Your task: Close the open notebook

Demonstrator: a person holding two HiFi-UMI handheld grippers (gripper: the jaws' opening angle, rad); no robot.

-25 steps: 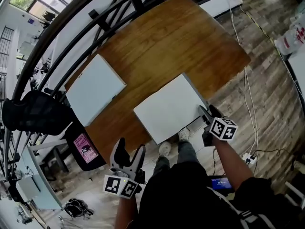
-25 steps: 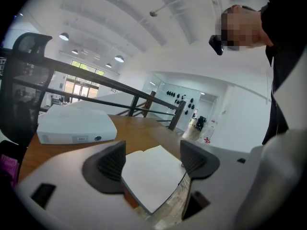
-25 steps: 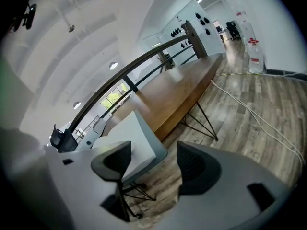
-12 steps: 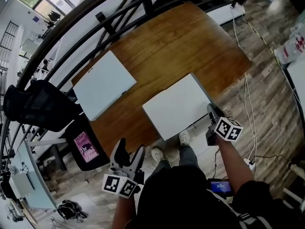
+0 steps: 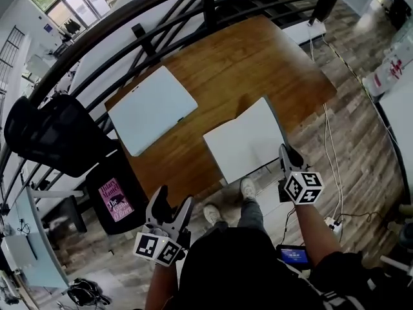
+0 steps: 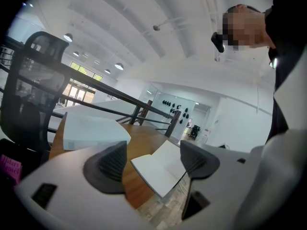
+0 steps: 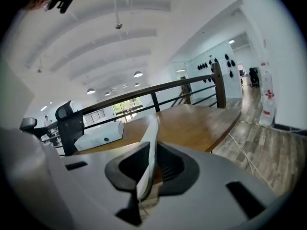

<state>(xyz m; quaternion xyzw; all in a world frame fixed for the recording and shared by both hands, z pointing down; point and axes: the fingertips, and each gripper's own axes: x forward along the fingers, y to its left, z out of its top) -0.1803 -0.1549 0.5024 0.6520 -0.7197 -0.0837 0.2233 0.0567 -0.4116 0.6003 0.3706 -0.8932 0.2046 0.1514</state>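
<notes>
The open notebook (image 5: 245,141) lies with white pages up at the near edge of the wooden table (image 5: 245,63). My right gripper (image 5: 284,152) is at its near right corner. Its jaws are closing on the right-hand cover (image 7: 152,133), which stands up edge-on between the pads (image 7: 170,169), lifted off the table. My left gripper (image 5: 173,202) hangs open below the table's near left edge with nothing in it. In the left gripper view the notebook (image 6: 160,176) shows between the spread jaws of that gripper (image 6: 154,163), well ahead of them.
A white flat box (image 5: 151,108) lies on the table's left part, also seen as a white box (image 7: 100,135) in the right gripper view. A black railing (image 5: 161,5) runs behind the table. A black chair (image 5: 51,137) stands at left. Cables (image 5: 332,128) trail over the floor at right.
My right gripper has shut on the notebook's right cover and risen, so that side now tilts up. The left gripper has drifted a little, still open.
</notes>
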